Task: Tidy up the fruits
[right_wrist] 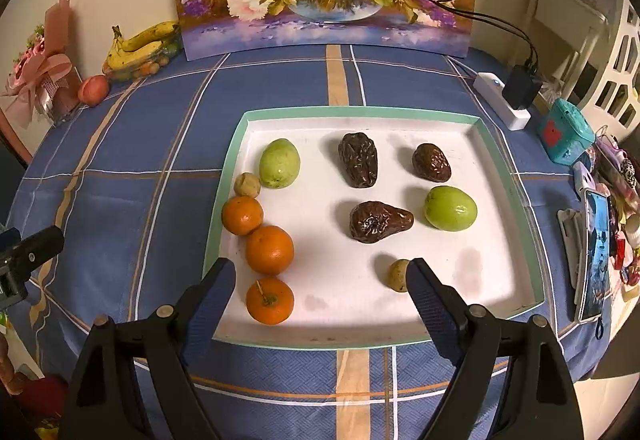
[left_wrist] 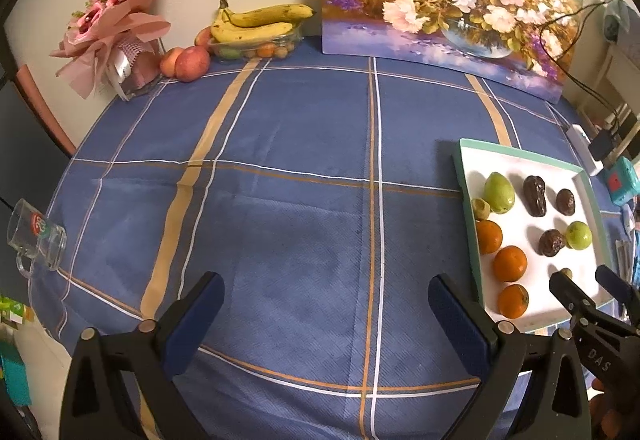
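A: Right wrist view: my right jaws gape wide, empty, over the near edge of the white shallow tray with mint-green rim. Fruit all sits in it: three round oranges lined along its left side, two smooth green fruits, three wrinkled dark-brown dates, two small tan nut-like fruits.

B: Left one?

A: Left jaws also spread apart, holding nothing, above the blue plaid tabletop, tray well off to their right.

B: Handling?

A: My guess: the near tan one, just beside my right finger, is light, hard and round, so it could roll; pinch it across the middle. Dates look soft and sticky, so grip them gently across the narrow width. Oranges are firm and a little heavier; span the widest part.
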